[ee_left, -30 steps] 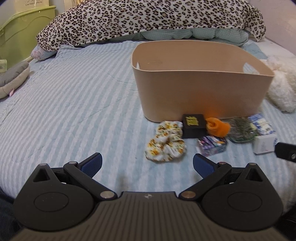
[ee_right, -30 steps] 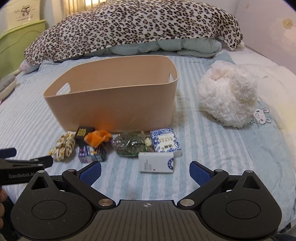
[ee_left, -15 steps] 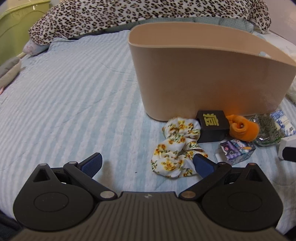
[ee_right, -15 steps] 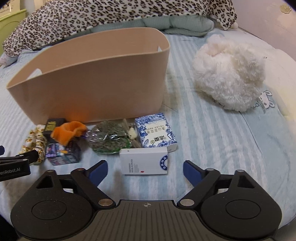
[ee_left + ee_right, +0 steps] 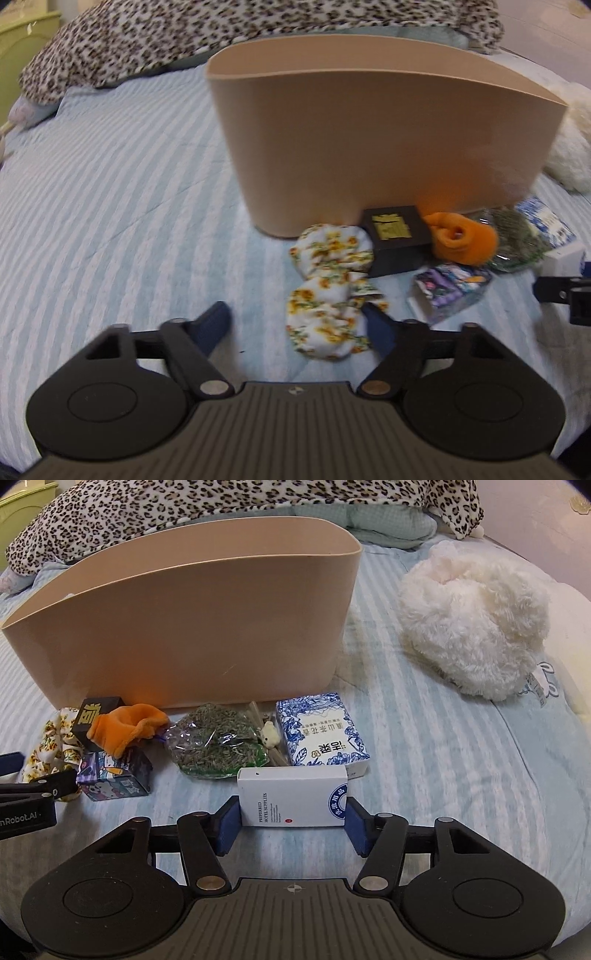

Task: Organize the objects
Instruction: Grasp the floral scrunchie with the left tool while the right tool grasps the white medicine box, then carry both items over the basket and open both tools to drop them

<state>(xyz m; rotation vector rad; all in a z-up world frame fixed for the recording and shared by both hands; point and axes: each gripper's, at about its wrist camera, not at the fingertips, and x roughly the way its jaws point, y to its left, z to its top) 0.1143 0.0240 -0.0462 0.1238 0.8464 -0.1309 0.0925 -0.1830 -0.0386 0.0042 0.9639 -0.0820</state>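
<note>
A tan bin (image 5: 369,140) (image 5: 192,624) stands on the striped bed. In front of it lie a floral scrunchie (image 5: 328,291) (image 5: 48,746), a black box with gold print (image 5: 397,236) (image 5: 92,712), an orange cloth (image 5: 461,236) (image 5: 122,731), a small printed box (image 5: 450,288) (image 5: 114,775), a bag of dried herbs (image 5: 218,746), a blue-patterned box (image 5: 321,734) and a white box (image 5: 291,797). My left gripper (image 5: 299,325) is open, its right pad against the scrunchie. My right gripper (image 5: 291,823) has its pads on both ends of the white box.
A white fluffy plush (image 5: 472,624) lies right of the bin. A leopard-print blanket (image 5: 221,506) is heaped behind it. The striped bedspread (image 5: 110,184) stretches to the left. A green cabinet (image 5: 22,51) stands at the far left.
Both grippers have moved forward and down toward the objects. The right gripper's fingers have narrowed onto the white box. The left gripper has narrowed somewhat and reached the scrunchie.
</note>
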